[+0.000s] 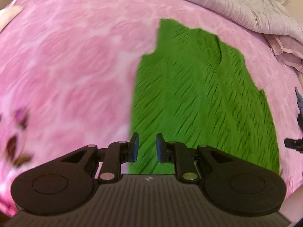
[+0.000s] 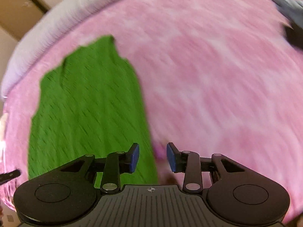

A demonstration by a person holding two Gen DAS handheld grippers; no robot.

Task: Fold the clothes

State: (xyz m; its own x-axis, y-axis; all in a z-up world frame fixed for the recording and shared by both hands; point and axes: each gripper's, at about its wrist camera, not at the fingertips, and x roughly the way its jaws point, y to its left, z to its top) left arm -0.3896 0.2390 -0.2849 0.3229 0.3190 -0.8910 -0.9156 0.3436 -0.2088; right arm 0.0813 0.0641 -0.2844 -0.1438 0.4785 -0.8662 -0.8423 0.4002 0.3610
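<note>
Roughly, left to right. Left tool (image 1: 147, 147): pads stand a narrow gap apart, nothing between them, poised above the near left edge of the green garment (image 1: 198, 94). Right tool (image 2: 153, 158): pads wider apart, also empty, straddling the garment's near right edge where green meets the pink bedspread (image 2: 208, 85).

Garment lies as a long narrow strip on the bed, running away from me. Far end shows a collar-like fold; sides run fairly straight. Whether the sleeves are tucked in or it is a sleeveless piece, I cannot tell.

Step, as I judge it: both tools empty over the near end. Fits two readings: a strip laid narrow and awaiting a lengthwise fold, or a piece just set down and let go. Both views are motion-blurred, so I am moving, direction unknown.

If a fold follows, it calls for each tool to pinch one near corner, catching all layers, and carry evenly.

Surface: soft, mottled pink bedspread, liable to drag with the cloth. Pale lilac quilt (image 1: 236, 5) bunched at the far side. Grey cloth (image 2: 289, 5) far right. Wooden panelling (image 2: 17, 5) beyond.
</note>
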